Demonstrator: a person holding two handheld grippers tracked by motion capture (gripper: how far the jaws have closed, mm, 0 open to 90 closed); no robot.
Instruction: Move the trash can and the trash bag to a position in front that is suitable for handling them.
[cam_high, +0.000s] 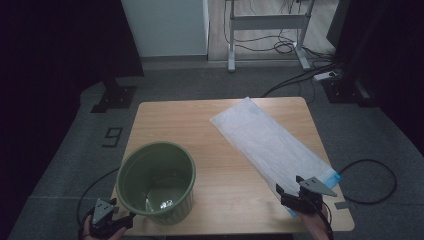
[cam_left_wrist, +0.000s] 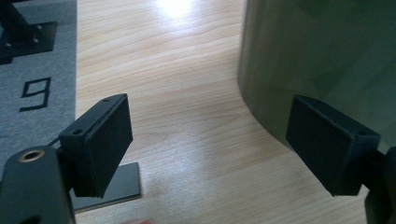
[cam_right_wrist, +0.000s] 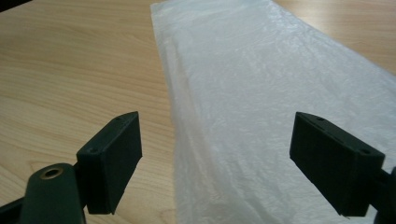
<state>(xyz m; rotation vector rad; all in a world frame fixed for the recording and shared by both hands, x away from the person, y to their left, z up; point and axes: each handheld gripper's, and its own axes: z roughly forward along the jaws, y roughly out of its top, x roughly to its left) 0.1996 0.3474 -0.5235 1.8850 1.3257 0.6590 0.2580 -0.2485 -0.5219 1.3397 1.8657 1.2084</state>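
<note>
— Where are the grippers?
— The left gripper (cam_high: 122, 219) is at the near left table (cam_high: 170, 120) corner, jaws spread, just beside the bucket (cam_high: 156, 181). The right gripper (cam_high: 291, 192), jaws spread, is over the bag (cam_high: 270, 142) near end, perhaps touching.
— Free room?
— The middle wood is bare.

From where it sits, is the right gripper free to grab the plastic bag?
Probably yes. The right gripper is open, and the plastic bag lies flat on the table directly ahead, with nothing between them.
</note>
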